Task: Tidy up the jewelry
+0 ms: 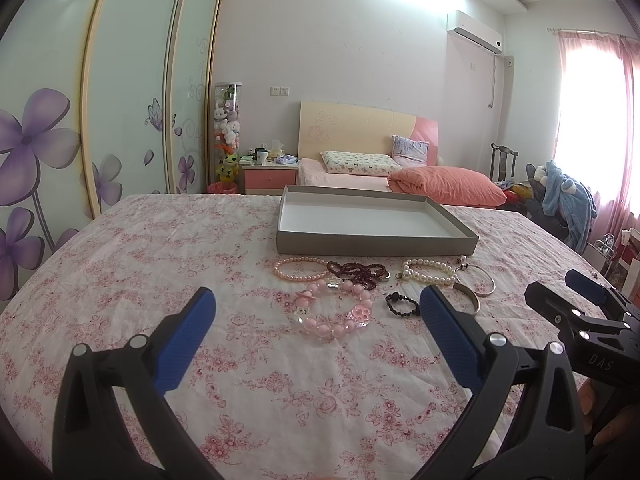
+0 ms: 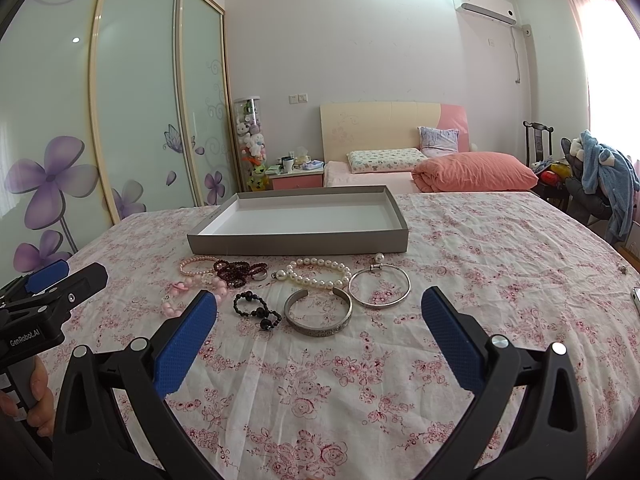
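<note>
We find the left gripper [image 1: 316,300] and right gripper [image 2: 320,300] with jaws wide apart, holding nothing, above the pink floral cloth [image 2: 460,240]. The shallow grey cardboard tray [image 2: 298,236] lies empty. Just before it lie the white pearl bracelet [image 2: 318,274], engraved silver cuff [image 2: 318,314], thin silver bangle [image 2: 380,286] and pink bead bracelet [image 1: 334,312].

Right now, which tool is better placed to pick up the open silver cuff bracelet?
Probably the right tool. In its own view the silver cuff lies straight ahead between its open fingers, in front of the grey tray. For the left tool the cuff sits off to the side, partly hidden behind its finger.
</note>
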`<state>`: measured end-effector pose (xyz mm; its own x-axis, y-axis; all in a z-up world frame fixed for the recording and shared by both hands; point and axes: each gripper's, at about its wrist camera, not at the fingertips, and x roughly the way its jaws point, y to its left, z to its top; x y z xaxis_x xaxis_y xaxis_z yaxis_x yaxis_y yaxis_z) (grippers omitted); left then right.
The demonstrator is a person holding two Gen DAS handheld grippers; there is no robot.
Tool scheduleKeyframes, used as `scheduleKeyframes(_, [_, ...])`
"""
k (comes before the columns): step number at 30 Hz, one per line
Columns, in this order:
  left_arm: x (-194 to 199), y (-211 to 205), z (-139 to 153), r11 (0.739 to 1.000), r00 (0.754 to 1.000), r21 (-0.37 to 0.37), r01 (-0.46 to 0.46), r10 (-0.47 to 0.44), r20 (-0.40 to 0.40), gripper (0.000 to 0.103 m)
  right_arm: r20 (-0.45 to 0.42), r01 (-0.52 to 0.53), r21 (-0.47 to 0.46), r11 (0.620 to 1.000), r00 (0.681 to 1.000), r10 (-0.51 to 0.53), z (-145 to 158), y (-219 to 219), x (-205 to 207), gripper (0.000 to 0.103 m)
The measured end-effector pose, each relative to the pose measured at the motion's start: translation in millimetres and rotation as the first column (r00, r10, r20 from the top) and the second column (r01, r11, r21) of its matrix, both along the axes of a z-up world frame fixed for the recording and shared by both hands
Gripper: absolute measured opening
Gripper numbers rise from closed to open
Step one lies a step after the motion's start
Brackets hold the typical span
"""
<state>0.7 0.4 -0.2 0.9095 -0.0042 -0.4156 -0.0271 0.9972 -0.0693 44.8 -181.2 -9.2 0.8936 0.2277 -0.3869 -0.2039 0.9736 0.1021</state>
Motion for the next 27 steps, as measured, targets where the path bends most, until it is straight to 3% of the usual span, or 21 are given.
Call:
scheduleKeyframes(20, [-0.6,-2.0,-9.2,1.000,1.000,0.001,0.000,0.000,-0.009,0.099,-0.010,0.001,-0.003,1.000,1.000,-0.001,-1.5,-0.4,2.0,0.101])
scheduleKeyframes(27, [16.2,2.2,-10.4,0.998,0.998,0.050,-0.025,0.028,-0.059,0.099,-0.112,-0.012,-0.005,1.000,0.994,0.011,-12.5,-1.7,23.8,0.101])
